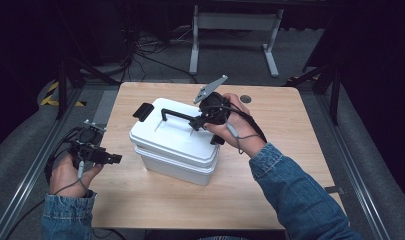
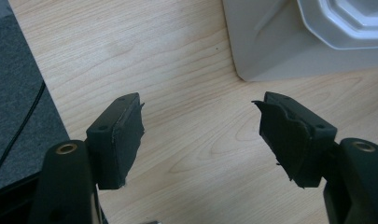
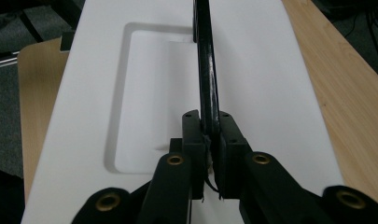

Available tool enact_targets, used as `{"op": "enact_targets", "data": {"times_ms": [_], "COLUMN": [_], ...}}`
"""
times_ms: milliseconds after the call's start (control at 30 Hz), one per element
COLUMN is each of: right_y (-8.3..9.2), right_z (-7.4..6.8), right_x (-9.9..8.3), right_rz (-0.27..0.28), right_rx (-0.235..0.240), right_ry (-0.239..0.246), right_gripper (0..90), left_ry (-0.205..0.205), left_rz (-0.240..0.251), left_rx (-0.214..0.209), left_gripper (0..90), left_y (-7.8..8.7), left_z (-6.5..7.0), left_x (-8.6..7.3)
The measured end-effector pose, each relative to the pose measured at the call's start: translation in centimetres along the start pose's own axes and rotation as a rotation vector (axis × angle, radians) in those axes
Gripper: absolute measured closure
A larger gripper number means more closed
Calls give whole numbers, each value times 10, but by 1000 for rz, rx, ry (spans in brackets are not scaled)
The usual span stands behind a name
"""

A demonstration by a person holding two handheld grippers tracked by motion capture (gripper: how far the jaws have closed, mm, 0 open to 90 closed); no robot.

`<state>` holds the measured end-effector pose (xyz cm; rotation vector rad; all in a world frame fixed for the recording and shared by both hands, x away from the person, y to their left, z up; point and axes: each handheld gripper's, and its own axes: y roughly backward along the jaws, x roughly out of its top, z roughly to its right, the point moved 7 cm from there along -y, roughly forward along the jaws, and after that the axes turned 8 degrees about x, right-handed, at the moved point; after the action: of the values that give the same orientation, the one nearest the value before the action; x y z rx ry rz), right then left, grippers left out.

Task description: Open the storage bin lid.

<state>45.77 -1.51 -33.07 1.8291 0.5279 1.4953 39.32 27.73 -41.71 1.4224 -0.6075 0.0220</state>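
Two black, two-jaw grippers work at a pale wood-grain table (image 1: 270, 165), one in each of a person's hands, both forearms in blue denim sleeves. The right gripper (image 3: 209, 140) is pinched on the black carrying handle (image 3: 206, 70) of a single white plastic box (image 1: 175, 145), its jaws pressed against the thin, glossy bar from both sides. The left gripper (image 2: 198, 126) hangs with its jaws spread wide over bare tabletop, its dark pads (image 2: 128, 135) rough and frayed at the edges, near the box's lower corner but not touching it. The box is a smooth, rectangular, lidded container with rounded corners, sitting at the middle of the table with its long axis running diagonally from the near right toward the far left. A rectangular recess is moulded into the flat lid (image 3: 144, 93), and the raised handle runs lengthwise along it. One black latch (image 1: 142, 111) shows at the box's far-left end. A grey three-cornered plate (image 1: 210, 89) tops the right gripper.
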Motion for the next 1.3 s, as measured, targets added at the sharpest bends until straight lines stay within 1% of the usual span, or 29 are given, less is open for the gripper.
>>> {"op": "enact_targets", "data": {"times_ms": [100, 300, 467, 533, 633, 800, 1000, 1033, 1267, 1300], "right_y": [6, 22, 29, 33, 37, 51, 69, 69, 91, 94], "right_z": [-1, -3, -4, -4, -3, 1, 7, 7, 14, 14], "right_x": [3, 8, 9, 8, 6, 0, -13, -13, -33, -35], "right_rz": [15, 53, 66, 71, 76, 92, 102, 102, 117, 119], "right_rx": [5, -5, -8, -11, -14, -17, -42, -42, -68, -72], "right_ry": [1, 7, 6, 3, -1, -22, -53, -53, -91, -96], "right_gripper": [850, 850, 850, 849, 849, 849, 849, 849, 849, 849], "left_ry": [0, 0, -3, 6, 4, 13, 14, 14, 10, 14], "left_rz": [1, -3, -2, -3, -2, -2, -5, -5, 0, -2], "left_rx": [0, -4, -5, -11, -14, -13, -18, -18, -18, -21], "left_gripper": [308, 308, 307, 306, 305, 300, 293, 291, 283, 282], "left_y": [0, -1, -1, -1, -1, -1, -1, -1, -3, -4], "left_z": [0, 1, 1, 2, 1, 0, 0, 0, -1, -1], "left_x": [0, 1, 1, 1, 0, 0, 0, 0, 0, 0]}}
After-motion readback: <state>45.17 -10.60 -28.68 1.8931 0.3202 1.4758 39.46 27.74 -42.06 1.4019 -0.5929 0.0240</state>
